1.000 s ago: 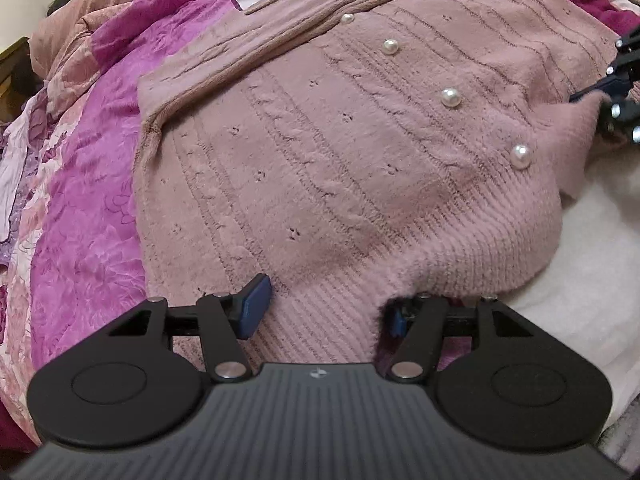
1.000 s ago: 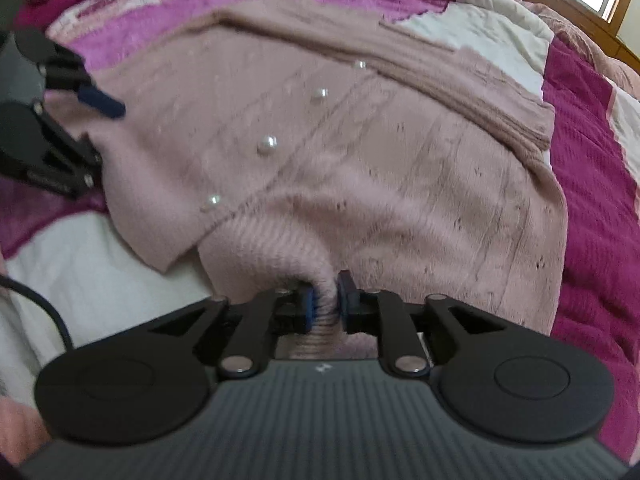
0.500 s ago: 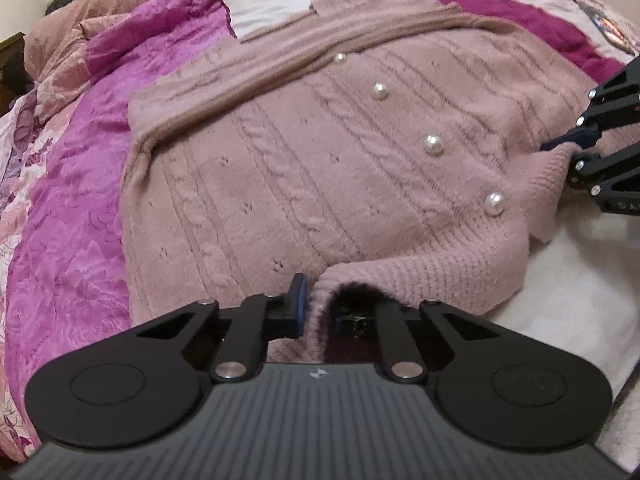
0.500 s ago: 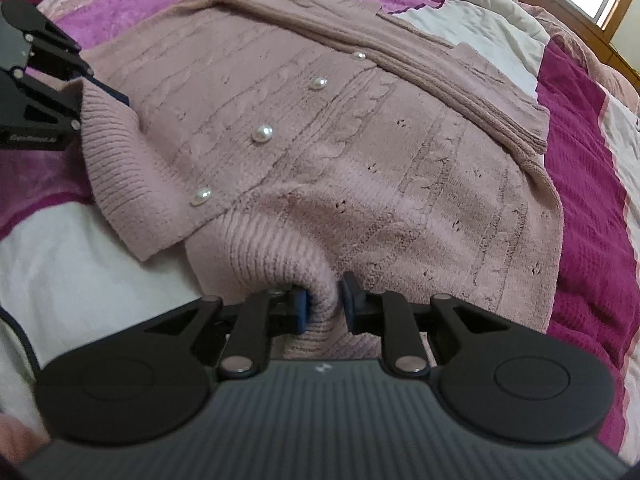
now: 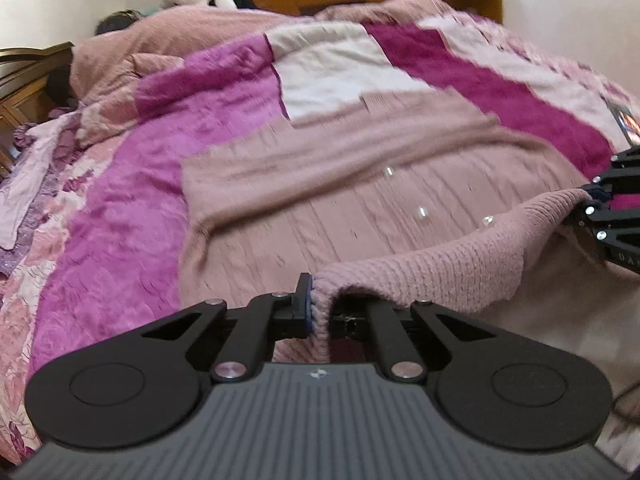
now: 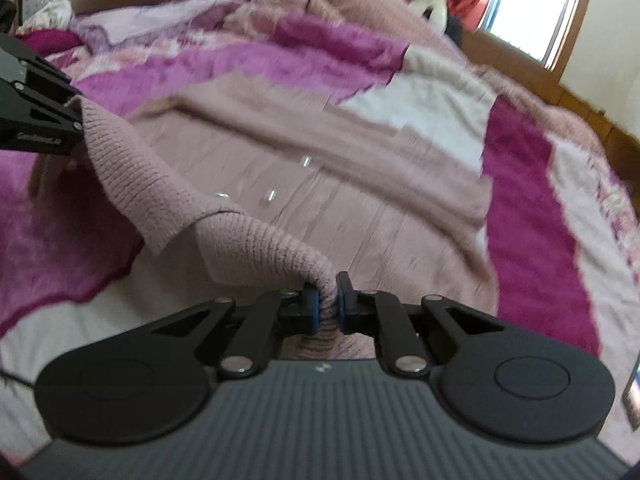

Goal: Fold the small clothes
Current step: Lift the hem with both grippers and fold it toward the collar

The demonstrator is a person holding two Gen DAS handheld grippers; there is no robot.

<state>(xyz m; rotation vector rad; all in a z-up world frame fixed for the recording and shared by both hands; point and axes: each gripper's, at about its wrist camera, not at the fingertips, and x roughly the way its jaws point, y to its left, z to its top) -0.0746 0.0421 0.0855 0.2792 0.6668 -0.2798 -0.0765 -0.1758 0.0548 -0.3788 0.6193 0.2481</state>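
A dusty-pink knitted cardigan (image 5: pixel 360 184) with pearl buttons lies front-up on the bed; it also shows in the right wrist view (image 6: pixel 360 184). My left gripper (image 5: pixel 320 312) is shut on the left corner of its ribbed hem (image 5: pixel 440 264). My right gripper (image 6: pixel 327 304) is shut on the right corner of the hem (image 6: pixel 260 240). Both hold the hem lifted off the bed, stretched between them. Each gripper shows at the edge of the other's view: the right gripper (image 5: pixel 596 200) and the left gripper (image 6: pixel 78 118).
The bed carries a patchwork quilt (image 5: pixel 120 224) of magenta, pink and white. A pink duvet (image 5: pixel 192 36) is heaped at the headboard end. A window (image 6: pixel 520 4) and wooden furniture stand behind. A phone (image 5: pixel 628 124) lies at the quilt's right edge.
My left gripper closed on the hem corner. Both grippers then lifted the hem up off the bed, and the views tilted up toward the headboard.
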